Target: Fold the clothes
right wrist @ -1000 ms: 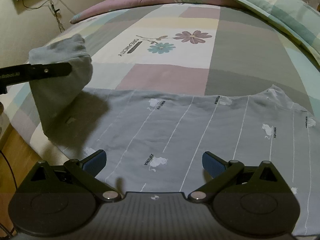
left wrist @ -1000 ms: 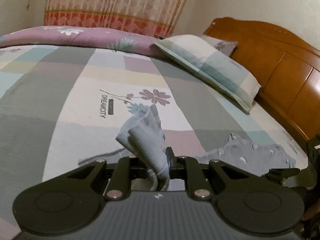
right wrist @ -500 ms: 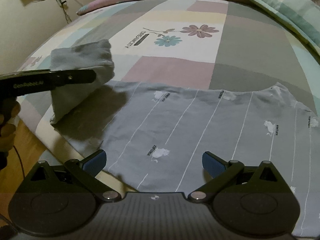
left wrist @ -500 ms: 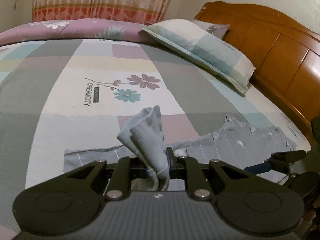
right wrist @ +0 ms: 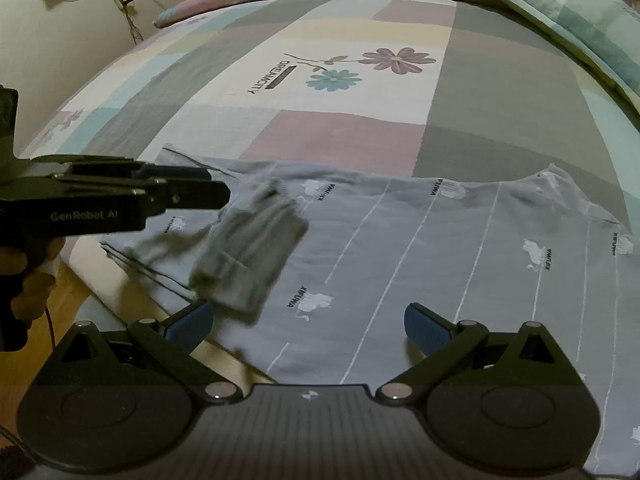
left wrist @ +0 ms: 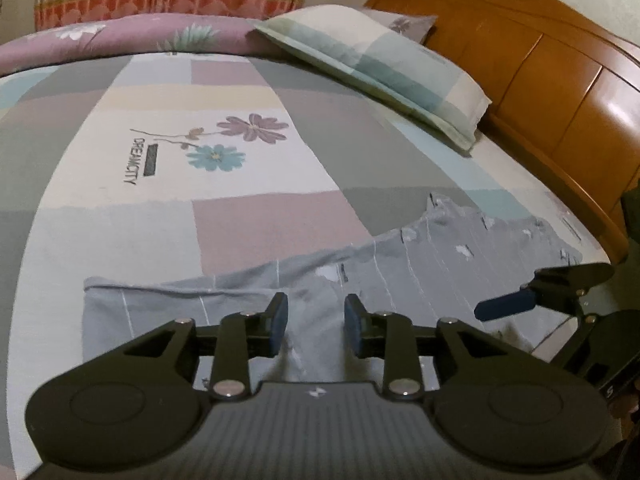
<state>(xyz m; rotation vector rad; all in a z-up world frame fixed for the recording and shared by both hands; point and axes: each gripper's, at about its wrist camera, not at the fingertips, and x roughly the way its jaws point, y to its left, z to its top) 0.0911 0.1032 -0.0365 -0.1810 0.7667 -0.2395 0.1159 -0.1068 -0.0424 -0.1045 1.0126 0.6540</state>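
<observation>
A grey garment (right wrist: 440,248) with thin white stripes and small white prints lies spread along the near edge of the bed. Its left corner flap (right wrist: 248,252) is blurred, dropping onto the flat part just below the tip of my left gripper (right wrist: 216,196). In the left wrist view my left gripper (left wrist: 316,322) has its jaws opening, with no cloth pinched between the blue pads; the garment (left wrist: 420,264) lies beneath and beyond them. My right gripper (right wrist: 308,320) hovers wide open over the garment's near hem, holding nothing; one of its fingers (left wrist: 508,306) shows in the left wrist view.
The bed (left wrist: 248,92) has a patchwork sheet with a flower print. A checked pillow (left wrist: 384,68) and a purple quilt (left wrist: 120,36) lie at the far side, with a wooden headboard (left wrist: 560,92) on the right. A hand (right wrist: 24,276) grips the left tool's handle above the wooden floor (right wrist: 60,320).
My left gripper carried the pinched grey flap rightward and down over the garment, then its jaws parted and the flap fell out. The right gripper stayed in place, open.
</observation>
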